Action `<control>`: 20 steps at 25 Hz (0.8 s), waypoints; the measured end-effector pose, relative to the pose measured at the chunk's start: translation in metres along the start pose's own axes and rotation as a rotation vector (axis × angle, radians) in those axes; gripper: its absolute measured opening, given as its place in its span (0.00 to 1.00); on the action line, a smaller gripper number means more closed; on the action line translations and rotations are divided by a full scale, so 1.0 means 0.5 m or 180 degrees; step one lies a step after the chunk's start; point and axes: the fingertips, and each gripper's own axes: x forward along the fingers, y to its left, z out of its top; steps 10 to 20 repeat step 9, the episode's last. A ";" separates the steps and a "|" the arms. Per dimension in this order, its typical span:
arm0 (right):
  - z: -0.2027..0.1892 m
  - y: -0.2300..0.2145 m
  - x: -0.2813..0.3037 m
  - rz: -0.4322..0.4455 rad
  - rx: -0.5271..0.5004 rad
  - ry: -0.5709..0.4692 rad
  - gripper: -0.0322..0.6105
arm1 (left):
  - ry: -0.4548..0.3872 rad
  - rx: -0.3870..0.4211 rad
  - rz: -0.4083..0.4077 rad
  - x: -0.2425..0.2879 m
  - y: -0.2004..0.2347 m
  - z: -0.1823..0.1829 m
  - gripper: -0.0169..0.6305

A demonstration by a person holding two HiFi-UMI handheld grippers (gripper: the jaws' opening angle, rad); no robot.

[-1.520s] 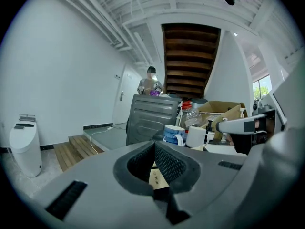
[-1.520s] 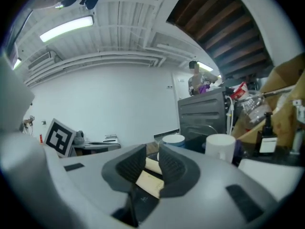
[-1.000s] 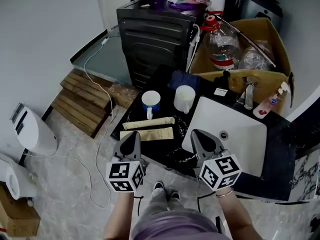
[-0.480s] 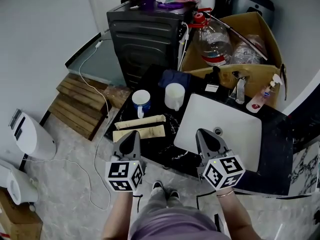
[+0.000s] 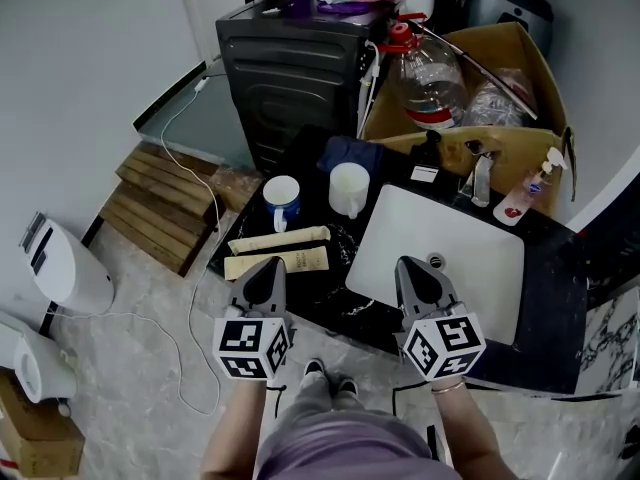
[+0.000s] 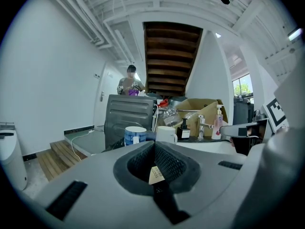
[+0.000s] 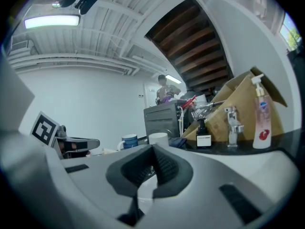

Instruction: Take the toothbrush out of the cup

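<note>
Left gripper (image 5: 266, 266) and right gripper (image 5: 413, 266) crept toward glossy black counter (image 5: 556, 298), ribbed jaws together, empty.

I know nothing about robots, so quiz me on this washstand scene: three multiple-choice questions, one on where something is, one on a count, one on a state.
1. In the head view, where is the blue cup relative to the white cup?
A) to its right
B) to its left
C) stacked inside it

2. How many cups stand on the dark counter?
A) one
B) two
C) four

3. How do the jaws of the right gripper stand?
A) together, nothing held
B) closed on a cup
C) wide apart

Answers:
1 B: the two cups stand side by side, the blue one on the left.
2 B: there is one blue cup and one white cup.
3 A: the right gripper view shows the jaws meeting with nothing between them.
</note>
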 end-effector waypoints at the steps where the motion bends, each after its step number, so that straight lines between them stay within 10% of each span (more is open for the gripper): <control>1: -0.001 -0.002 0.001 0.0001 0.0016 0.0002 0.05 | 0.0002 0.0004 -0.0001 0.001 -0.002 0.000 0.03; 20: -0.015 -0.003 -0.001 0.0027 0.0033 0.0076 0.05 | 0.0019 -0.0026 0.0015 -0.003 -0.016 -0.003 0.03</control>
